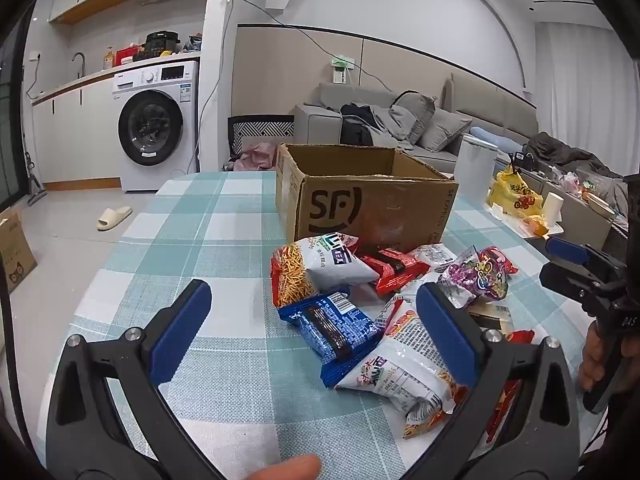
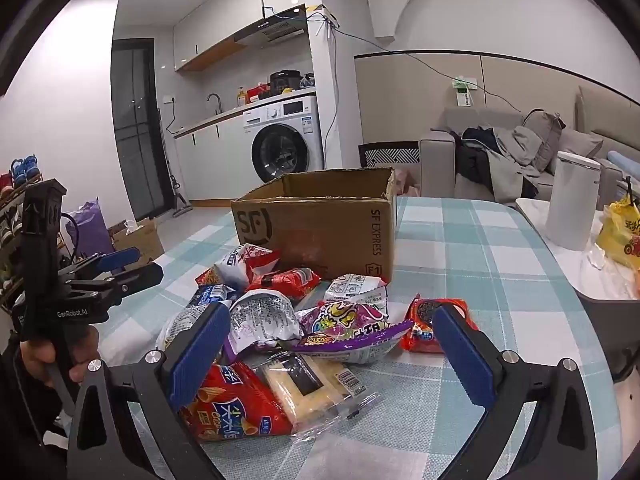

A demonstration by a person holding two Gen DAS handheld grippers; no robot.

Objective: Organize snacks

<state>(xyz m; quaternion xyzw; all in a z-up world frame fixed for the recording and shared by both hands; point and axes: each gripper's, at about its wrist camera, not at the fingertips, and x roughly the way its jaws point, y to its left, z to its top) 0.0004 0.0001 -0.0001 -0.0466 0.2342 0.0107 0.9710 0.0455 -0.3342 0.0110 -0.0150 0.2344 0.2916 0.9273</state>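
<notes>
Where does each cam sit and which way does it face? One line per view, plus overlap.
Left wrist: on the left gripper, tilted down over the table at the snack pile and cardboard box; own open jaws, a fingertip, and the right gripper at right.
Right wrist: on the right gripper, same downward tilt at pile and box from the other side; own open jaws, the left gripper and hand at left.
Shared: box, pile, washing machine, sofa.

black claw (image 1: 314,324), blue pads (image 1: 180,332)
</notes>
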